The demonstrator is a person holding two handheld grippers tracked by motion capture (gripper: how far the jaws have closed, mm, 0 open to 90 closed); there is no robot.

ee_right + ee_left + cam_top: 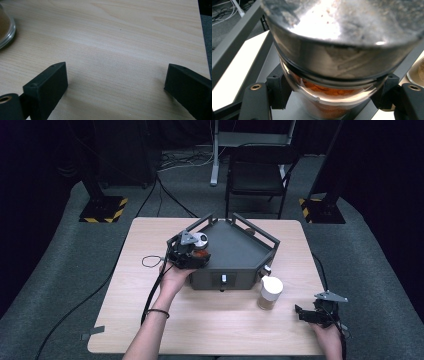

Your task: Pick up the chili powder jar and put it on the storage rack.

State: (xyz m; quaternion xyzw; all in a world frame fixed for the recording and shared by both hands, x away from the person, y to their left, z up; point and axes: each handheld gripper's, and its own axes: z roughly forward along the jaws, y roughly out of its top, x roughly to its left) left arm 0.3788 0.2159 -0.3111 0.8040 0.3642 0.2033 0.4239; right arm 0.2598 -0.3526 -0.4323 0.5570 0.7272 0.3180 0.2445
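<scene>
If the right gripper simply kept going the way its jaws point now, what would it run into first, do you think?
Probably nothing soon: the open right gripper points across bare table. The glass jar sits off to one side, likely outside its line.

your left gripper [196, 254] holds a jar [332, 75] over the left corner of the tray [240, 255], mid-table [150, 320]. second jar [270, 292] stands on the table just off the tray's front right corner. your right gripper [306, 315] rests right of it, near the front edge.

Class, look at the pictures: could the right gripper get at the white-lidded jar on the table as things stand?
Probably yes. The right gripper rests open and empty on the table, and bare tabletop lies between it and the white-lidded jar, which stands free of the dark tray.
</scene>
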